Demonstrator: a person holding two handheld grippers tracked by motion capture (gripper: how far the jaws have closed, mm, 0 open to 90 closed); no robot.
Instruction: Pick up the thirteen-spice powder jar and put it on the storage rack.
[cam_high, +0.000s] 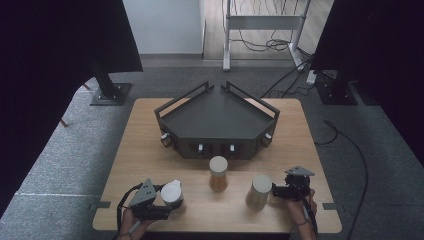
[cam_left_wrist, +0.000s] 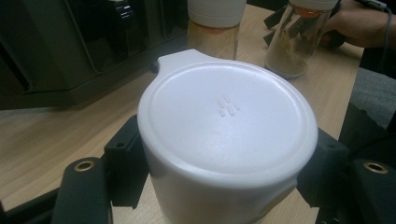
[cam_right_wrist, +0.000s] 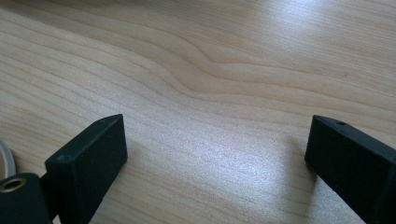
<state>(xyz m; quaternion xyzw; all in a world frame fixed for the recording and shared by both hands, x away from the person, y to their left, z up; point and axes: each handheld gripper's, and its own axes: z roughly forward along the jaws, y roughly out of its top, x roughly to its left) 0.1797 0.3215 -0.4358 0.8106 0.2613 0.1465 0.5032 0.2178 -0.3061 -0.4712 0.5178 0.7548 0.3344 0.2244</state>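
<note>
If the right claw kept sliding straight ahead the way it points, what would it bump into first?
Probably the jar just ahead of the open right claw, though the right gripper view shows bare table between its jaws.

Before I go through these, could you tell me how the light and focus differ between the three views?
High view: dim, with dark corners; the table alone is evenly lit. Left gripper view: the white lid is bright and nearly washed out, while the two jars behind look soft. Right gripper view: sharp wood grain, a pale sheen on the table's upper right, and soft shadows beside the jaws.

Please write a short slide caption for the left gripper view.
Left gripper clamps a white-lidded jar on the wooden table.
</note>
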